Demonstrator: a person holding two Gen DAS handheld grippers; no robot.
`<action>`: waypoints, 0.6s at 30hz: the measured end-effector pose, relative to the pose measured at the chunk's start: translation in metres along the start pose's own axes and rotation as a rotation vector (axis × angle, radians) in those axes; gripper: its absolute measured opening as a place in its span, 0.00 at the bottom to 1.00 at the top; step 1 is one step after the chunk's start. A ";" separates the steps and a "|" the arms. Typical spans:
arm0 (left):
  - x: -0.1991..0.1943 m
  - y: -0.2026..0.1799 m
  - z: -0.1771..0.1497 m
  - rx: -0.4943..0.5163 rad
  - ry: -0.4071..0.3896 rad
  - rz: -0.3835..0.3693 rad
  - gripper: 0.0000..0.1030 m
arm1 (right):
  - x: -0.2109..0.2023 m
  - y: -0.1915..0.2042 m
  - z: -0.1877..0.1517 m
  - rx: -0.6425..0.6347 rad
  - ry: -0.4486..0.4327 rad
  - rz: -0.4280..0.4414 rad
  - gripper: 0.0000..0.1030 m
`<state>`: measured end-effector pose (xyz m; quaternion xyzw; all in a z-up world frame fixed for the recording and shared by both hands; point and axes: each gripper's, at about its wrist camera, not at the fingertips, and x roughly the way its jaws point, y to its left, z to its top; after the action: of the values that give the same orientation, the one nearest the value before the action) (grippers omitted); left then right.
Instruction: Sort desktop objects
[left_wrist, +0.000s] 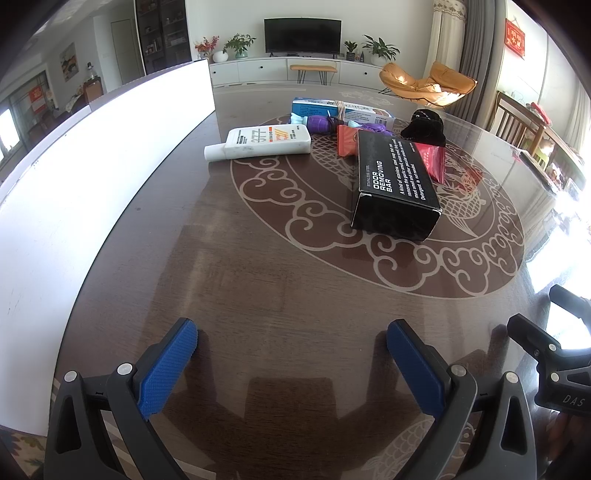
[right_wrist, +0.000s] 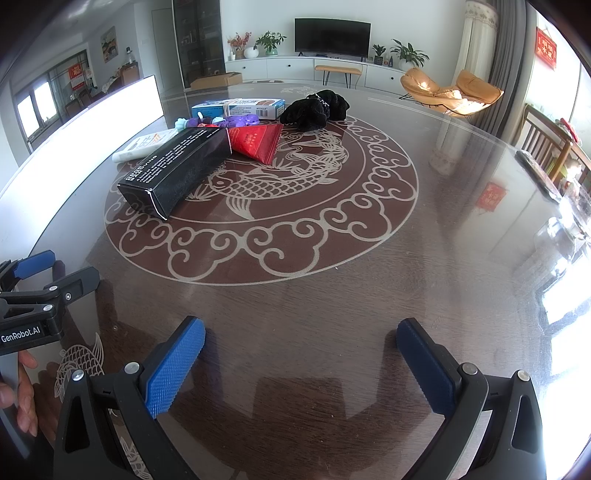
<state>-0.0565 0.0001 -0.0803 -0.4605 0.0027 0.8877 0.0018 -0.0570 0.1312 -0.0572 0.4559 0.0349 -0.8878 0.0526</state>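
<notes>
I see table (right_wrist: 369, 295) dark brown, cream cloud-scroll ring and carp motif | odor-bar box (left_wrist: 395, 184) black, white lettering | tube (left_wrist: 258, 143) white, orange stripes | sachet (right_wrist: 256, 142) red | pouch (right_wrist: 314, 107) black | far carton (right_wrist: 240, 108) blue-white | my gripper pads (left_wrist: 168, 369) blue, knurled | tray (left_wrist: 92, 184) white

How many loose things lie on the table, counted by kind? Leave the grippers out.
Boxes: 2, black box and blue box
Tubes: 1, white tube
Red packets: 2
Black cloth bundle: 1
Purple and teal toys: cluster, count unclear
Total: 6 plus toys
</notes>
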 end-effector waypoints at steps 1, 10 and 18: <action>0.000 0.000 0.000 0.000 0.000 0.000 1.00 | 0.000 0.000 0.000 0.000 0.000 0.000 1.00; 0.000 0.001 0.000 0.007 0.002 -0.005 1.00 | 0.000 0.000 0.000 0.000 0.000 0.000 1.00; -0.001 0.014 -0.002 -0.058 0.002 0.043 1.00 | 0.000 0.000 0.000 0.000 0.000 0.000 1.00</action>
<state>-0.0549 -0.0141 -0.0806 -0.4609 -0.0132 0.8869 -0.0305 -0.0571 0.1311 -0.0572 0.4560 0.0347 -0.8878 0.0525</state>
